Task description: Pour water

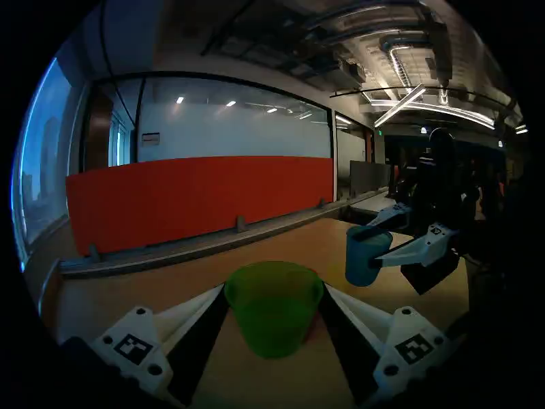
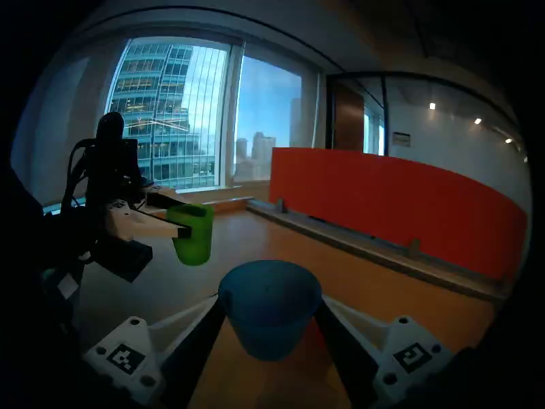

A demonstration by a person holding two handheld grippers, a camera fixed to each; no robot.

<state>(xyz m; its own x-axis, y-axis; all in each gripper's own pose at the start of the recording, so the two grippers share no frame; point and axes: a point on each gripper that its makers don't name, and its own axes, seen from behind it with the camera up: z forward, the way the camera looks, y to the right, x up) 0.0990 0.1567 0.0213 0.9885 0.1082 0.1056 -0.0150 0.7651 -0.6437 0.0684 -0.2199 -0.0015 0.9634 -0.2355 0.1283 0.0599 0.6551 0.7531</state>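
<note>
1. Presently, the left gripper (image 1: 274, 294) is clamped on the green cup (image 1: 274, 320), with one finger against each side wall. The cup is upright.
2. The right gripper (image 2: 269, 300) is likewise closed on the blue cup (image 2: 270, 317), which sits upright between both fingers.
3. Both cups are held over the wooden table (image 1: 122, 300), on the near side of the orange partition (image 1: 197, 198).
4. In the left gripper view, the blue cup sits right of the partition's end.
5. In the right gripper view, the green cup sits left of the partition.
6. The cups are apart and not touching.
</note>
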